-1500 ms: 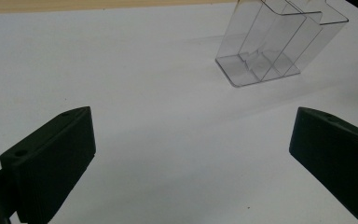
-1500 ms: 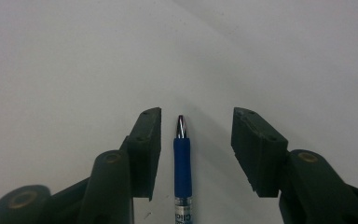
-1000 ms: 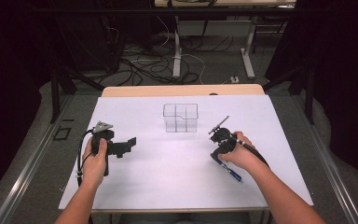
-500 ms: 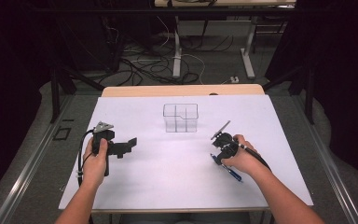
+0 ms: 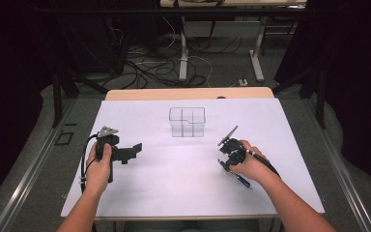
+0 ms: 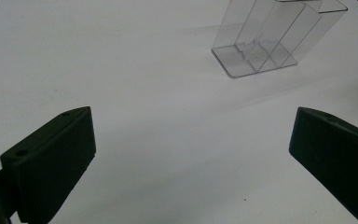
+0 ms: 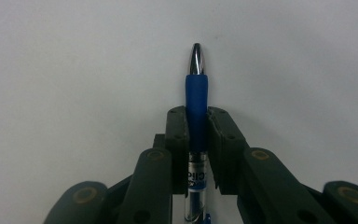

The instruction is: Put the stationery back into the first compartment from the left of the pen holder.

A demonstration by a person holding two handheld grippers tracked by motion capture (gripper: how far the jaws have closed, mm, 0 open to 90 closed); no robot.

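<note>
The right hand-held gripper (image 7: 197,140), its jaws having just been closing, now pinches the blue pen (image 7: 196,100) lying on the white surface (image 5: 174,183) at near right, ready for lifting, while the left hand-held gripper (image 5: 136,148) hangs wide open, facing the clear organiser (image 5: 187,122).

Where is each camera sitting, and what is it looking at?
High view: above the person's side, looking down on the table; both forearms, left gripper and right gripper show.
Left gripper view: rides the left gripper, looking past its two open jaws at the clear box.
Right gripper view: rides the right gripper, jaws shut on the blue pen.
Shared: clear box in high and left gripper views; pen in high and right gripper views.
</note>
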